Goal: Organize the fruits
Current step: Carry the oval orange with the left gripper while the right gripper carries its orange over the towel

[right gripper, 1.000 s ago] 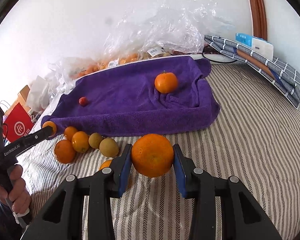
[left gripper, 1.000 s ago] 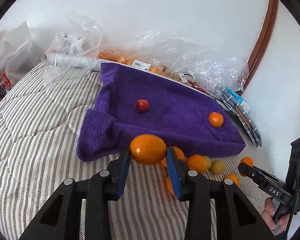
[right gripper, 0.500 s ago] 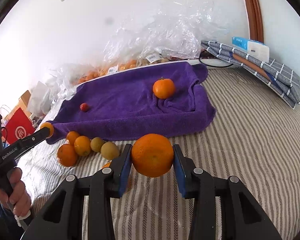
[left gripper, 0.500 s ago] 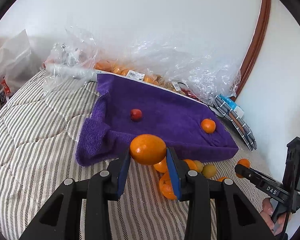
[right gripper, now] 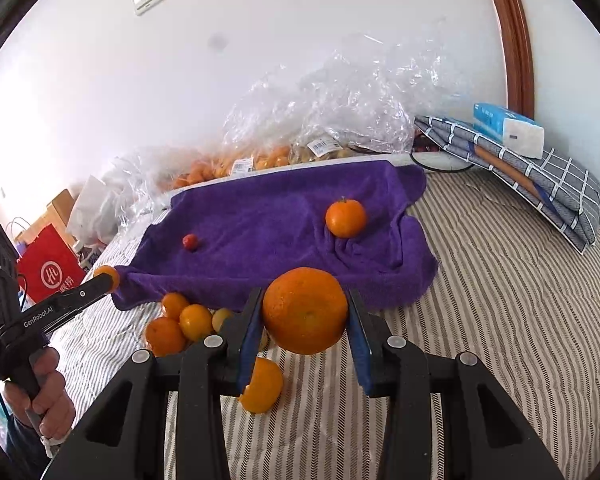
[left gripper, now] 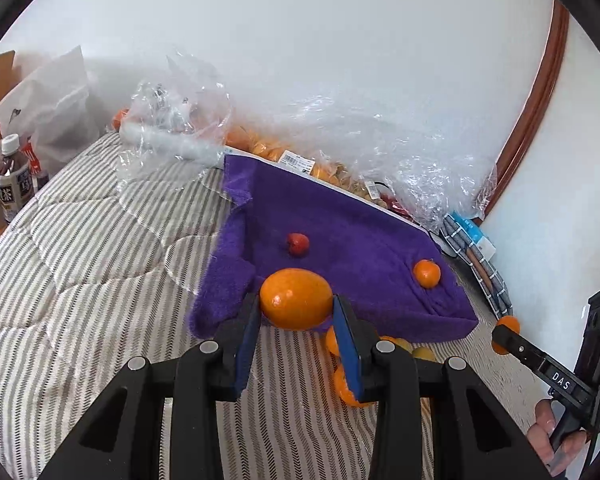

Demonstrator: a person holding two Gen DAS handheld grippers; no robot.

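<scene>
My left gripper [left gripper: 296, 312] is shut on a smooth oval orange fruit [left gripper: 296, 298], held above the striped bed in front of the purple towel [left gripper: 356, 248]. My right gripper [right gripper: 305, 320] is shut on a round orange [right gripper: 305, 310], also lifted off the bed. On the towel lie a small red fruit [left gripper: 298, 244] [right gripper: 190, 241] and a tangerine [left gripper: 427, 274] [right gripper: 345, 218]. Several loose orange and yellow-green fruits [right gripper: 184, 322] lie on the bed by the towel's near edge. The other gripper shows at each view's side, held by a hand.
Clear plastic bags of fruit [right gripper: 340, 120] line the wall behind the towel. A folded checked cloth [right gripper: 532, 176] with a tissue pack [right gripper: 508, 128] lies at the right. A red paper bag [right gripper: 48, 272] and bottles [left gripper: 14, 188] stand past the bed's left edge.
Both grippers have risen with their fruits still held; the towel and the loose fruits now sit lower and farther off in both views. Nothing on the bed has moved.
</scene>
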